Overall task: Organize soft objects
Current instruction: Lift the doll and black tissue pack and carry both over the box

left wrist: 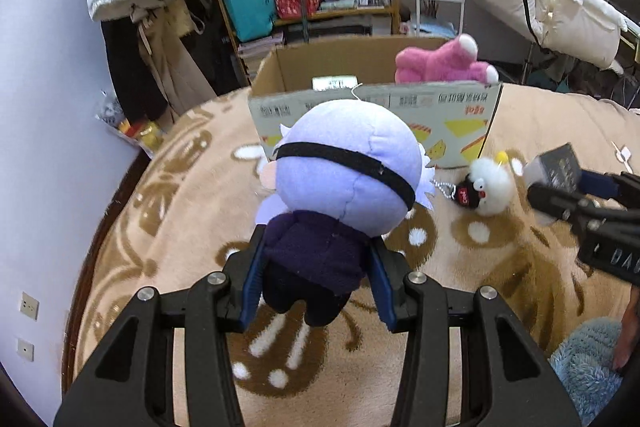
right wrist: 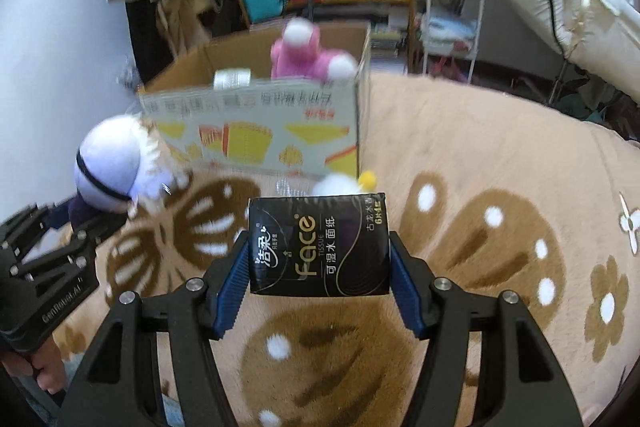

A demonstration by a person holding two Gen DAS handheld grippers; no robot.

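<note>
My left claw (left wrist: 316, 263) is clamped on the dark body of a lavender-haired plush doll (left wrist: 344, 179), mid-frame, raised above the tan floral blanket (left wrist: 168, 227). My right claw (right wrist: 320, 267) grips a black Face tissue pack (right wrist: 320, 247), centre frame. Cardboard box (left wrist: 372, 119) sits upper centre on the blanket, pink plush (left wrist: 436, 63) poking out its right end. White fluffy keychain toy (left wrist: 488, 187) lies just beside the box's front.

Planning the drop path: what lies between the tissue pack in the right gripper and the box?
In the right wrist view, a small white fluffy keychain toy lies on the blanket between the tissue pack and the box, just before its front wall.
</note>
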